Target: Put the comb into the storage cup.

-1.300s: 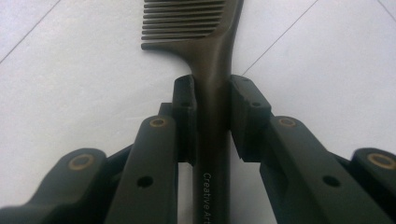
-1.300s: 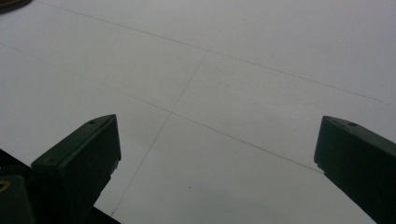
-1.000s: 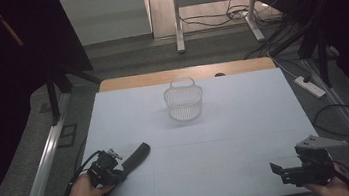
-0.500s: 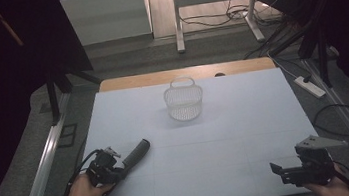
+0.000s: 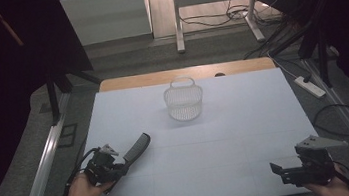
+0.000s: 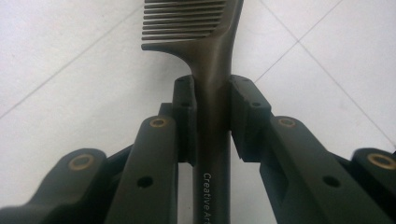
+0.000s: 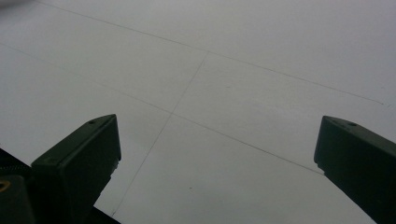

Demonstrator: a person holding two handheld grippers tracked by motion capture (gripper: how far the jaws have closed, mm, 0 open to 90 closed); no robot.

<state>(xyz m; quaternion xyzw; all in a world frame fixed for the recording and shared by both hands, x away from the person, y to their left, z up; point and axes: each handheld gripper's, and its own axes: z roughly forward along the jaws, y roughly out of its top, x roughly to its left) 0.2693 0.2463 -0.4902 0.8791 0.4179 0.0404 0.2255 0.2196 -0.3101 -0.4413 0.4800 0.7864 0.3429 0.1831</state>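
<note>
Clearly, the comb (image 5: 137,148) is clamped by its handle in the left gripper (image 5: 120,166), near the table's (image 5: 245,119) front-left corner; its long axis is aimed up and right toward the basket (image 5: 184,102). Its tooth tips are cut off in the left gripper view, and its printed lettering is probably incomplete. The right gripper (image 5: 278,170) is held low, jaws wide apart.

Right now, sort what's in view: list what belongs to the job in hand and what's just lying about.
In the job:
- comb, clamped by its handle in the left hand-held gripper
- white basket, far middle of the table

Lying about:
- power strip on the floor
- cable loop on the floor
- right hand-held gripper, open, idle
</note>
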